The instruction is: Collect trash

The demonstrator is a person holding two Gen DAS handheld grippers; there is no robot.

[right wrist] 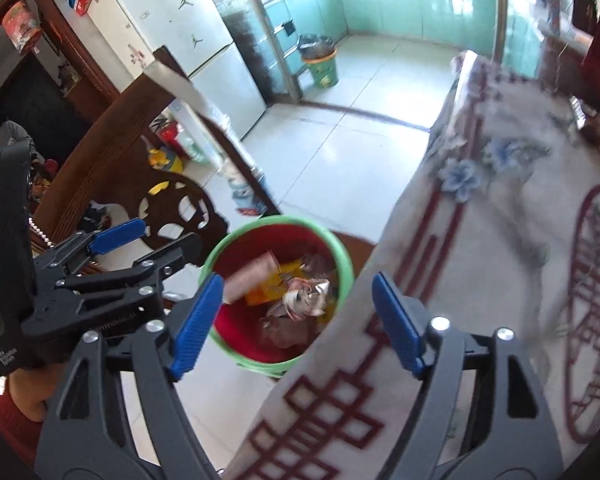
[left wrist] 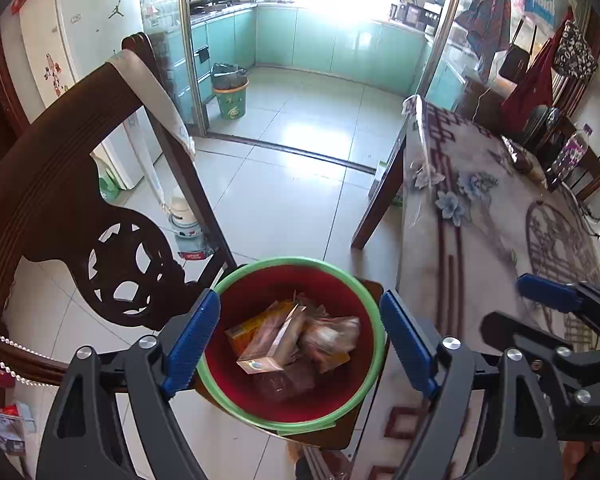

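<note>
both grippers hover spread and empty over a red bin (left wrist: 342, 394) on the floor beside the table (left wrist: 492, 240).
left gripper (left wrist: 300, 344) and right gripper (right wrist: 298, 320) jaws apart; inside the bin, a long carton (left wrist: 274, 340) points up-right on an orange box (left wrist: 246, 330), beside crumpled wrappers (left wrist: 332, 332).

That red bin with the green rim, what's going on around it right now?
A person is collecting trash with a two-finger tool in each hand. The red bin stands beside the table and already holds cartons and crumpled wrappers. The left tool hangs open above the bin, holding nothing. The right tool is also open and empty, over the table's edge next to the bin.
</note>
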